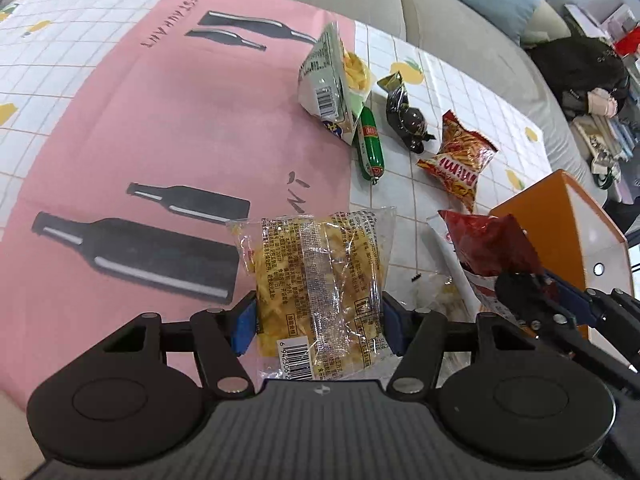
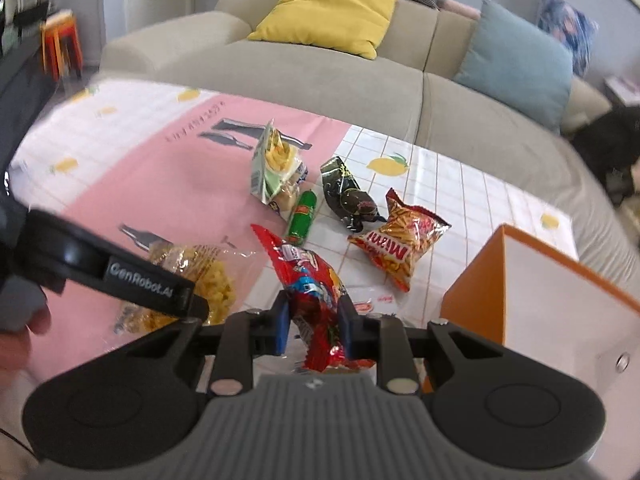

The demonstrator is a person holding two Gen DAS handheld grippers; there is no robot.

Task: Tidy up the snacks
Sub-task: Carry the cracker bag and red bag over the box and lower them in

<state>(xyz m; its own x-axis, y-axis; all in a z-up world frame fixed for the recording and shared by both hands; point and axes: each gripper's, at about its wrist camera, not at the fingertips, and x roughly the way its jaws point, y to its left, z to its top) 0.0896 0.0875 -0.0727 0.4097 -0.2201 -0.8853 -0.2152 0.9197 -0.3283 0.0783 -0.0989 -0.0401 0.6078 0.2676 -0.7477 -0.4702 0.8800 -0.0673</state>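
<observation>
My left gripper (image 1: 319, 328) is shut on a clear packet of yellow crisps (image 1: 320, 264), its blue pads pressing both sides, and the packet hangs above the pink tablecloth (image 1: 160, 120). To its right my right gripper (image 2: 314, 326) is shut on a red snack packet (image 2: 308, 276), pinched at its lower end and held off the table. On the cloth beyond lie a green-and-white chip bag (image 2: 276, 168), a green sausage (image 2: 302, 216), a black packet (image 2: 348, 196) and an orange-red stick-snack packet (image 2: 400, 240).
An orange box with a white inside (image 2: 540, 280) stands at the table's right, close to my right gripper. A white packet (image 2: 368, 304) lies on the cloth under the red one. A beige sofa (image 2: 320, 72) with cushions runs along the far edge.
</observation>
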